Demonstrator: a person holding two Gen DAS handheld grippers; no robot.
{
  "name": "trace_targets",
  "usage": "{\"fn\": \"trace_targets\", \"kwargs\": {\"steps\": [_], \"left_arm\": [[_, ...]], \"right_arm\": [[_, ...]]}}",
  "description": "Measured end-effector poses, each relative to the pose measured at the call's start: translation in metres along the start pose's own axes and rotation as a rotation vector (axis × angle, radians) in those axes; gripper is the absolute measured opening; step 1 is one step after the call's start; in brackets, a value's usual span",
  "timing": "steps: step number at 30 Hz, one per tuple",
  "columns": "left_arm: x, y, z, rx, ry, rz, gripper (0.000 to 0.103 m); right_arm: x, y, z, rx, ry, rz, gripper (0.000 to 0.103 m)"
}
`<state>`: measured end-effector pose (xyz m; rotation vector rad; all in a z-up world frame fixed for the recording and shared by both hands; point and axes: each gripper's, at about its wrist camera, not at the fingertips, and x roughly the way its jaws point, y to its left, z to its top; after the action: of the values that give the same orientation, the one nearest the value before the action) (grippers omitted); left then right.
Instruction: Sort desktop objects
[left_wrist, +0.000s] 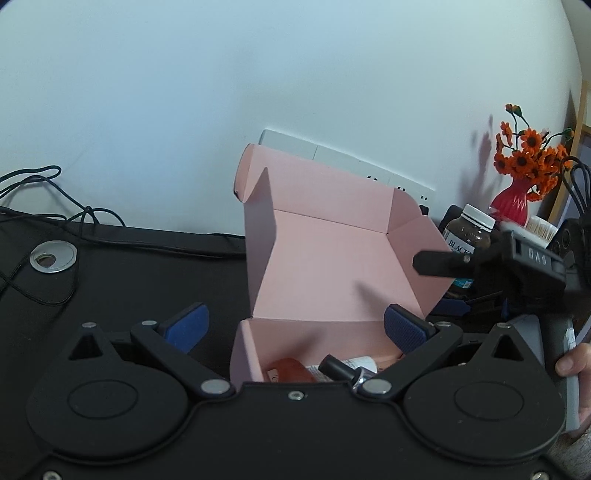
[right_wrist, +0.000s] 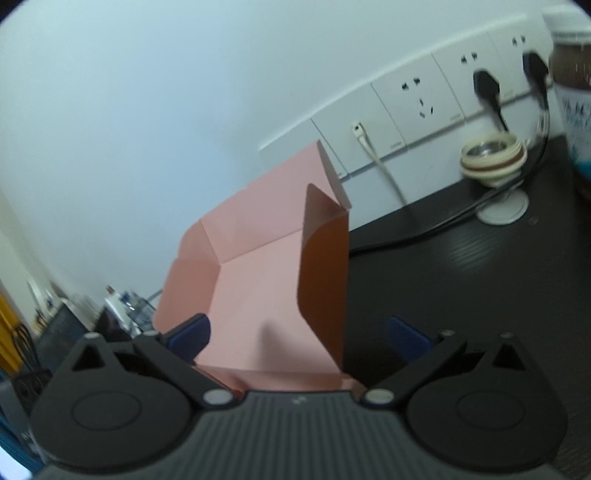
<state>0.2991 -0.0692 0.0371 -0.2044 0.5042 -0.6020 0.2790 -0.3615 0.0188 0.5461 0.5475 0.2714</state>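
Pink box (left_wrist: 332, 258) lid raised, contents half hidden behind left tool (left_wrist: 295, 328)

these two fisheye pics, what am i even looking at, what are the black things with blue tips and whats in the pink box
Each picture comes from a camera mounted on a handheld gripper, looking along its two blue-padded fingers. A person carries one in each hand; there is no robot arm. The left gripper and right gripper are both open and hold nothing. Both face an open pink box on a black desk. Inside lie a small dark-capped bottle and an orange item. Beside the box stands a brown supplement bottle, with a red vase of orange flowers behind.
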Motion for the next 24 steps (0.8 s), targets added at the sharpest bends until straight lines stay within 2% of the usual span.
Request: {"fn": "trace_targets", "kwargs": {"steps": [10, 17, 24], "left_arm": [[-0.001, -0.001, -0.001, -0.001, -0.004, 0.011, 0.103], [0.001, -0.008, -0.004, 0.032, 0.000, 0.008, 0.103], [0.000, -0.004, -0.003, -0.001, -0.001, -0.011, 0.103]], "right_arm": [[0.004, 0.004, 0.005, 0.051, 0.028, 0.112, 0.102], [0.010, 0.001, 0.003, 0.107, 0.053, 0.132, 0.102], [0.000, 0.002, 0.002, 0.101, 0.050, 0.122, 0.102]]}}
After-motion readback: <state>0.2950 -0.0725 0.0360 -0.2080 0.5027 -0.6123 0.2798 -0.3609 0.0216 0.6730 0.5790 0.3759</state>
